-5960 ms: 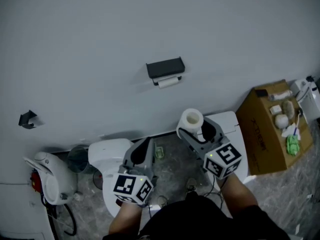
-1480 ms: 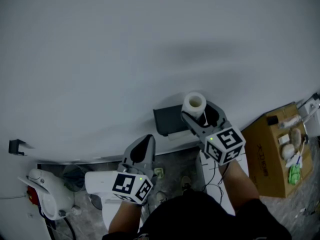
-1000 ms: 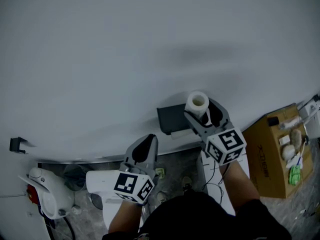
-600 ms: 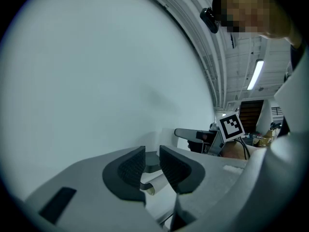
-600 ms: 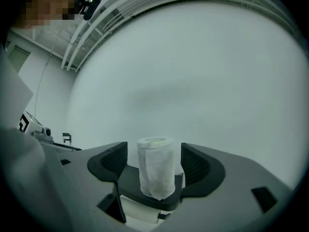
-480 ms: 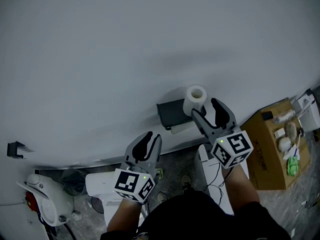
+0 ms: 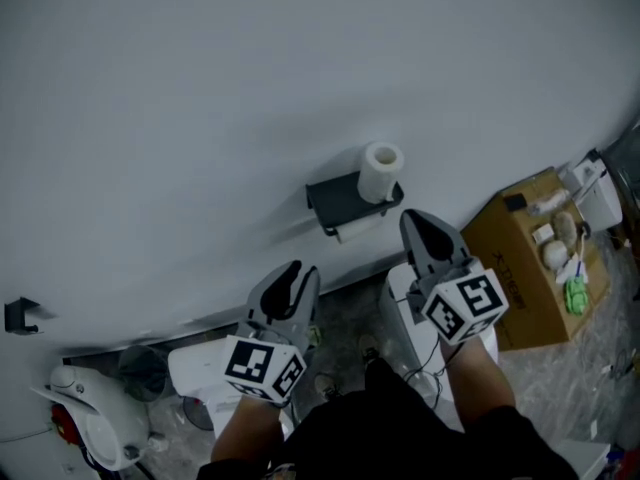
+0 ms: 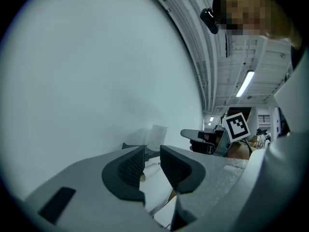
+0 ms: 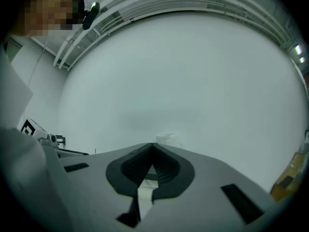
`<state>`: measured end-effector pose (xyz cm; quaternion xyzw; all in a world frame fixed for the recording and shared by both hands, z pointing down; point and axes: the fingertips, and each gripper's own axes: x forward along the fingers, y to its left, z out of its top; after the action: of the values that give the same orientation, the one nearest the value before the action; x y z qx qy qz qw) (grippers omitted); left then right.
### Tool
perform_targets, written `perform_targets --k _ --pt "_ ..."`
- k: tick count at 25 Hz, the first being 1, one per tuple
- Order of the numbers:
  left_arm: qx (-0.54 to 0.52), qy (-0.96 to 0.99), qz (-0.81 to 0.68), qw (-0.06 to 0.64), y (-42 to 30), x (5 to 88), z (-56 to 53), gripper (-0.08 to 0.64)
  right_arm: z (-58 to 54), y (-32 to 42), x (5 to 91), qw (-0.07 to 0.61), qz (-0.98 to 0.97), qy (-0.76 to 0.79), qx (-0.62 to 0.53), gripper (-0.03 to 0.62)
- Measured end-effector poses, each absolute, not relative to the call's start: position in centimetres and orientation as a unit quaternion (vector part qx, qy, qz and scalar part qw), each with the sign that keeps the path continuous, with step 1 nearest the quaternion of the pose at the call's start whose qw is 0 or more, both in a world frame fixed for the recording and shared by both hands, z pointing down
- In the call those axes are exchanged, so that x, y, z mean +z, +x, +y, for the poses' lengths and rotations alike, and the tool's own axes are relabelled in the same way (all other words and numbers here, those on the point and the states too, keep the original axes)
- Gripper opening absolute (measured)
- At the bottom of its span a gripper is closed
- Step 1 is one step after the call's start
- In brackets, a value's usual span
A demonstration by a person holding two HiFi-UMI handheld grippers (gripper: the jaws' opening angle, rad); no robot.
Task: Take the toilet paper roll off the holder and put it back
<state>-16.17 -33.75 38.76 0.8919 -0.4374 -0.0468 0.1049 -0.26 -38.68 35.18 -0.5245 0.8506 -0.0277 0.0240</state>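
In the head view, the toilet paper roll (image 7: 380, 171) stands on end on top of the black holder (image 7: 338, 200), fixed to the wall (image 7: 200, 78) just above the middle of the frame. My right claw (image 7: 420, 224) is below and a little right of it, apart from the roll, jaws pressed together on nothing. My left claw (image 7: 298, 274) sits lower, left of centre, well apart from the holder.

In the left gripper view, my left claw (image 8: 152, 152) fills the bottom of the frame. Its jaws have just been opening and now stand about half apart, with nothing between the pads. Past their tips I see the pale roll (image 8: 156, 133) against the wall, with the holder's dark edge (image 8: 129, 145) beside it.

In the right gripper view, my right claw (image 9: 153, 146) is shut tip to tip at lower centre and is empty. The roll (image 9: 167, 138) peeks up just above and right of the tips, beyond them.

As I judge it, the put-back step is done: the roll is on the holder and neither claw holds it. What's left is to draw both claws clear without bumping the roll, since it stands free on its end and would probably tip at a nudge.
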Motion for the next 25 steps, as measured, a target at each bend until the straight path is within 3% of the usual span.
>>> perform_targets --k 8,12,15,25 --pt "-0.058 0.897 -0.423 0.115 -16.0 38.9 -31.2 0.08 -34.2 -1.7 35.8 0.001 0.858 -0.514 -0.026 -0.003" --pt "-0.055 0.892 -0.435 0.113 -15.5 38.8 -29.7 0.005 -32.7 -1.8 35.9 0.001 0.867 -0.497 -0.028 -0.002" --pt "-0.05 0.887 -0.446 0.113 -14.5 38.9 -28.8 0.005 -31.9 -1.4 36.2 0.003 0.877 -0.48 -0.032 -0.002" --pt "-0.029 0.871 -0.48 0.103 -4.4 38.0 -23.1 0.005 -26.7 6.9 37.0 0.024 0.9 -0.431 -0.062 -0.002"
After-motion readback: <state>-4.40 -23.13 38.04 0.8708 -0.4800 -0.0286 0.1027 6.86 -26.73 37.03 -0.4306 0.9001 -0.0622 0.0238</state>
